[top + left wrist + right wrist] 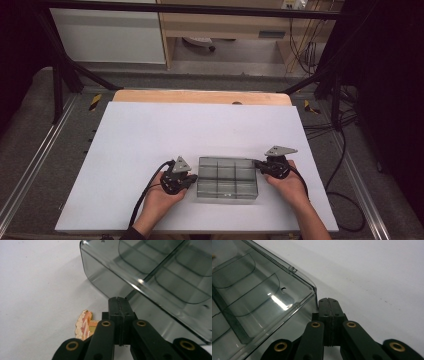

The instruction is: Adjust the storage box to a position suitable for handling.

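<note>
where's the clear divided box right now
In the high view the clear divided box sits on the white table, near its front edge, between the left hand-held gripper and right hand-held gripper.

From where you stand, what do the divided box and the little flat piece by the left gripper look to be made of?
Divided box: smoke-tinted clear plastic, glossy; the dividers and table show through its walls, with sharp highlights on the rim.
Flat piece: probably enamelled metal, like a pin or charm; gold shiny edge, orange and cream fill. Partly hidden behind the left gripper, so not certain.

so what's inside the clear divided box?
The clear box shows dividers and bare compartments in the high view; nothing visible inside. The gripper views cover just its end compartments, partly glare-washed.
</note>
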